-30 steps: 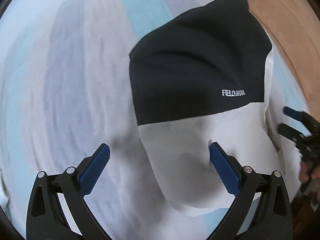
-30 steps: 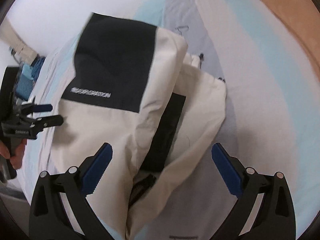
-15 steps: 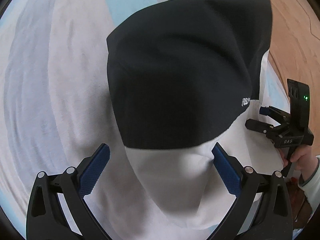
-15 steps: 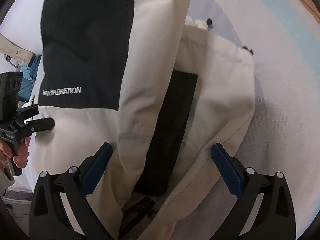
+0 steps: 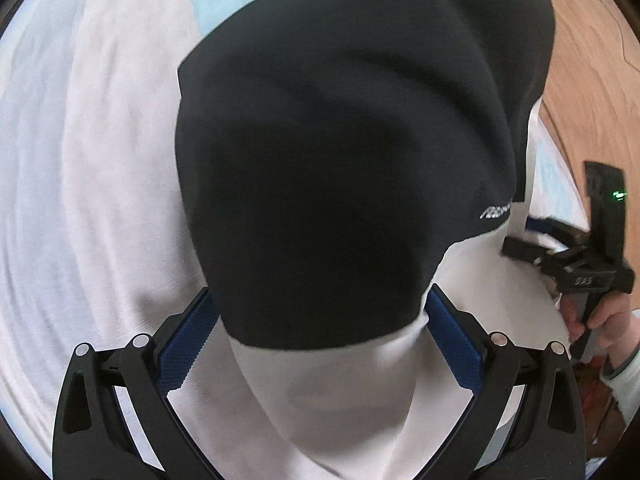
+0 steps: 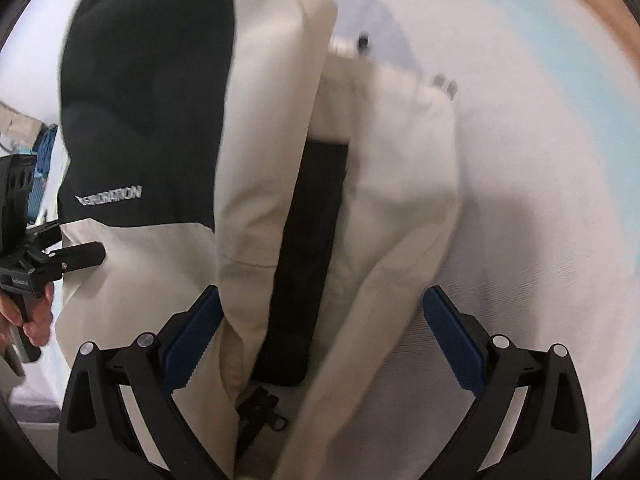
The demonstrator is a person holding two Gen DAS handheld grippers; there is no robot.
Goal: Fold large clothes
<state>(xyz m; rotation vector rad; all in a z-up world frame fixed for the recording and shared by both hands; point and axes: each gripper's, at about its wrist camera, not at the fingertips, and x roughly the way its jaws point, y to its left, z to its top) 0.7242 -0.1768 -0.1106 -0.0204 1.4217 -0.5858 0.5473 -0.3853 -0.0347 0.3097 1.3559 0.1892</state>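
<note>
left tongs (image 5: 318, 344) spread wide astride jacket (image 5: 340, 160), right tongs (image 6: 320, 340) likewise

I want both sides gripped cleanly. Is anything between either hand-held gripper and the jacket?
Nothing visible. The jacket already bulges between the open left hand-held gripper, and also between the open right hand-held gripper.
</note>
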